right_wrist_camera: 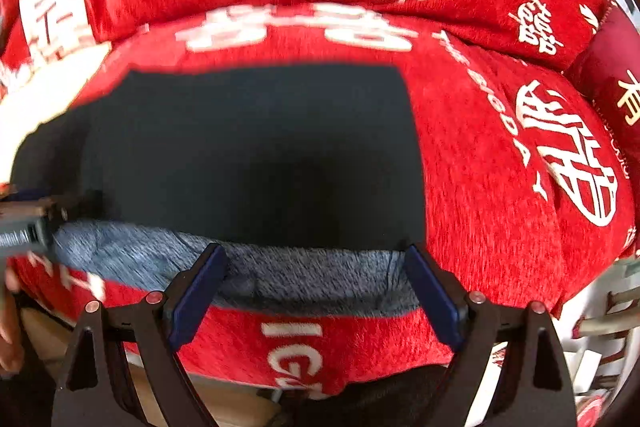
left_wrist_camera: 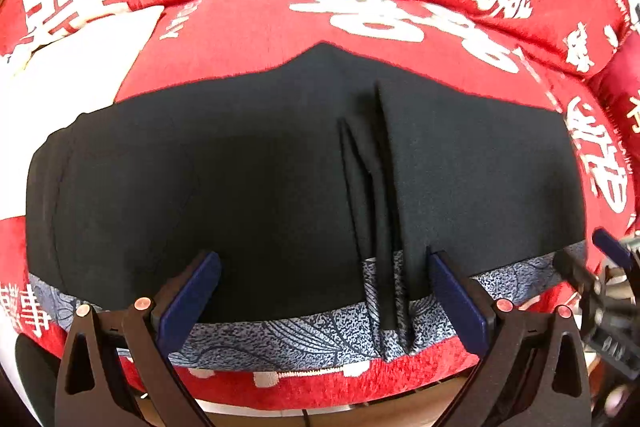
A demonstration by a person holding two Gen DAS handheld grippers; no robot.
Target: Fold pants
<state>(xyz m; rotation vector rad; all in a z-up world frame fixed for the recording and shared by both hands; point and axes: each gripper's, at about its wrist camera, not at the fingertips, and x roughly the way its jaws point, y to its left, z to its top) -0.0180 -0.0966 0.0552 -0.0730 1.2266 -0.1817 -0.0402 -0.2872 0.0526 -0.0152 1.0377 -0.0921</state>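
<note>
While spread flat on the red sofa cover (left_wrist_camera: 240, 39), black pants (left_wrist_camera: 240, 167) fill the middle of the left wrist view, grey patterned waistband (left_wrist_camera: 304, 335) along the near edge toward 6 o'clock. Narrow black drawstrings (left_wrist_camera: 390, 291) and a pleat of bunched cloth run from centre toward 5 o'clock, crossing the waistband. Left gripper (left_wrist_camera: 324, 291) hovering just above the waistband, blue pads wide apart, nothing pinched; cords lying between the pads, nearer the right-hand one. Tip of the other tool visible at 4 o'clock, by the waistband's end.

Seen from the right wrist camera: pants (right_wrist_camera: 256, 155) again central, somewhat blurred, straight side edge at 3 o'clock against the sofa cover (right_wrist_camera: 480, 187). Right gripper (right_wrist_camera: 316, 287) spread wide over the waistband (right_wrist_camera: 312, 279), pads straddling it without pressing. White lettering on red at 12 o'clock and 6 o'clock. Part of a hand (right_wrist_camera: 8, 327) at 8 o'clock.
</note>
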